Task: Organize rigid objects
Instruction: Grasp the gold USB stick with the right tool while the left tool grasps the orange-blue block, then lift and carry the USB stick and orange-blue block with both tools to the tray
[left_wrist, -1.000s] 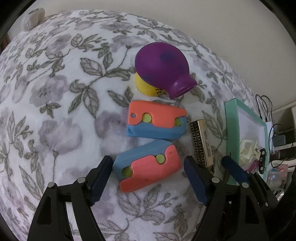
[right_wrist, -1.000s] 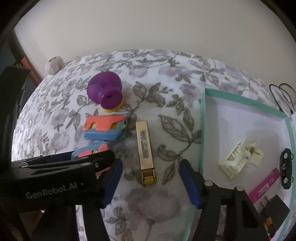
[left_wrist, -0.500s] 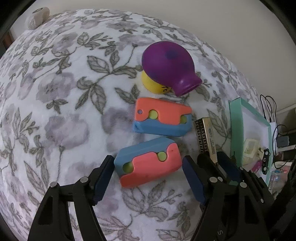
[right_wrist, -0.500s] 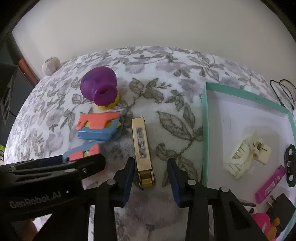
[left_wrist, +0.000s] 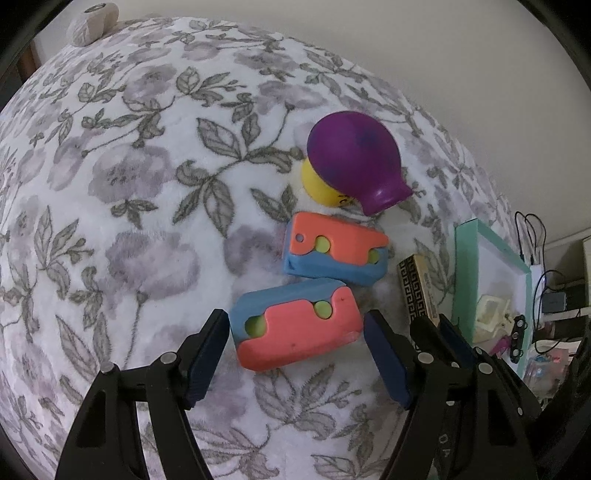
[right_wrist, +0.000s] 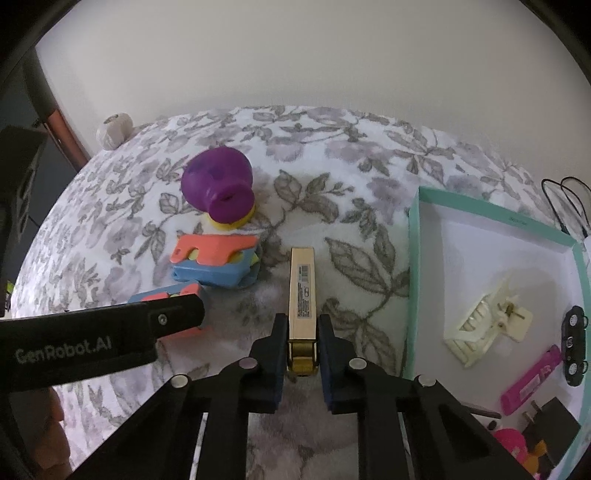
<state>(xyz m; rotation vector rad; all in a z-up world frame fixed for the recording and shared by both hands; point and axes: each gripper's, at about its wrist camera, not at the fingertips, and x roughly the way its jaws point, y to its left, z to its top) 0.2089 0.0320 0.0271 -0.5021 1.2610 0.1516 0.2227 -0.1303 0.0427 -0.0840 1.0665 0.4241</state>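
A floral blanket (left_wrist: 140, 206) is covering the surface. The left gripper (left_wrist: 295, 354) is hanging wide open around a coral-and-blue block (left_wrist: 299, 332), pads not touching. Just right, the right gripper (right_wrist: 302, 350) is clamping a gold lighter (right_wrist: 303, 291) beside the teal tray's (right_wrist: 413, 266) left edge.

Two orange-and-blue blocks (left_wrist: 299, 334) (left_wrist: 334, 253), one purple vase (left_wrist: 356, 158), one yellow ball (left_wrist: 319, 184), one gold box (right_wrist: 303, 291), one teal tray (right_wrist: 413, 280), one hair clip (right_wrist: 480, 326).
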